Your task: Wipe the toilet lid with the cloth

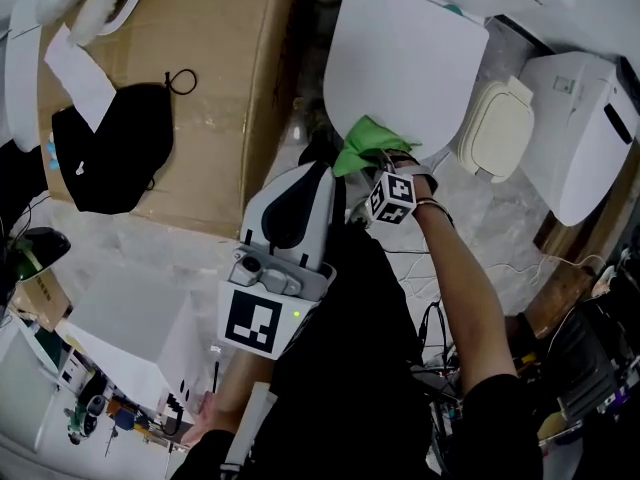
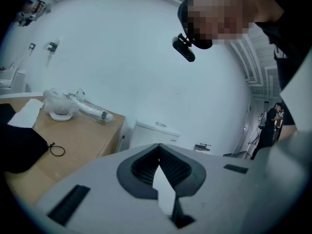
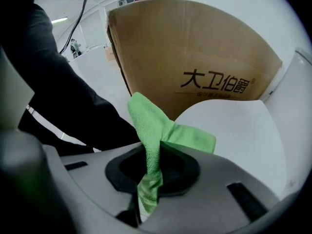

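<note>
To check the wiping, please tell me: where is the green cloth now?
The green cloth is clamped in the right tool, at the near edge of the white toilet lid, near the head view's centre.

You had the cloth [image 1: 365, 144] [image 3: 155, 130] pinched in your right tongs [image 3: 148, 179]. It was green and nubbly, with one strip running down between the jaws and the rest bunched in a crumpled fold ahead of them. It sat at the near, rounded edge of the toilet lid [image 1: 400, 58] [image 3: 234, 130], overlapping it. The lid was white, smooth and shut down flat.
</note>
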`<state>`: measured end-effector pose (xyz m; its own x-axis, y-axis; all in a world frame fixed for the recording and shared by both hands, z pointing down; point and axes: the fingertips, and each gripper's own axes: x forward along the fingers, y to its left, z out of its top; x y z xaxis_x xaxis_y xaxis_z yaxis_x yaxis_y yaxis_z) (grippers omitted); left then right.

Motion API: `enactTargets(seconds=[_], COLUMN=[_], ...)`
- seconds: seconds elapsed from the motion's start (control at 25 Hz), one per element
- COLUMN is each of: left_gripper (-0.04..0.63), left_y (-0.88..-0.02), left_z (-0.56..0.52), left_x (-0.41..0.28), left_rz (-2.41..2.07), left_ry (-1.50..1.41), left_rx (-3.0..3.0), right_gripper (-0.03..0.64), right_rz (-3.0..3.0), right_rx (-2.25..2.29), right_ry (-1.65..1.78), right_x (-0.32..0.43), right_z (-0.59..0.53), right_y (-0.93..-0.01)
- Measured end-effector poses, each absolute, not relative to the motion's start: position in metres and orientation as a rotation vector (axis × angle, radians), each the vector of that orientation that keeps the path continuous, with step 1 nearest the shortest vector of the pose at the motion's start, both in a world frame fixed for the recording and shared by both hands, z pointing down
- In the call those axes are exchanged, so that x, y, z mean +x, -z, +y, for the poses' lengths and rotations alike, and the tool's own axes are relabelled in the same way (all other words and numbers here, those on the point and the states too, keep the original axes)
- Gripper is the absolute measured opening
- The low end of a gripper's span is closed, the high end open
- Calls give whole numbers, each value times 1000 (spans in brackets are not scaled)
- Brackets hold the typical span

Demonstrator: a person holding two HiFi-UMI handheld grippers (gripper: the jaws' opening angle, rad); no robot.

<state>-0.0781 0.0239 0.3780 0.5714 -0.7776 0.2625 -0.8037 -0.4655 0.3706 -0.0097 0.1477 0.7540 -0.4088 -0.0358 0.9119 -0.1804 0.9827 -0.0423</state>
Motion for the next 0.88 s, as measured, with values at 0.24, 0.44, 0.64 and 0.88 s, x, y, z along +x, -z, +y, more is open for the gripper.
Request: enactTargets(seconds=[0.24, 0.44, 0.64, 0.88], left_gripper=[-2, -2, -2, -2], left_y=[-369, -356, -352, -353], left_z=[20, -7, -45, -94], left_x=[-63, -47, -28, -9], left_rz=[-1248, -1218, -1137, -1043], left_ry=[-62, -23, -88, -122], left_rx=[2383, 2414, 2438, 2477], right_gripper=[51, 51, 51, 51], right_rz=[-2194, -2261, -2184, -1969], right_rx=[555, 991, 1411, 1780], right_ry=[-287, -473, -641, -718], right_x=[0, 48, 117, 201], right_z=[101, 21, -60, -129], right_y=[-681, -617, -585, -587])
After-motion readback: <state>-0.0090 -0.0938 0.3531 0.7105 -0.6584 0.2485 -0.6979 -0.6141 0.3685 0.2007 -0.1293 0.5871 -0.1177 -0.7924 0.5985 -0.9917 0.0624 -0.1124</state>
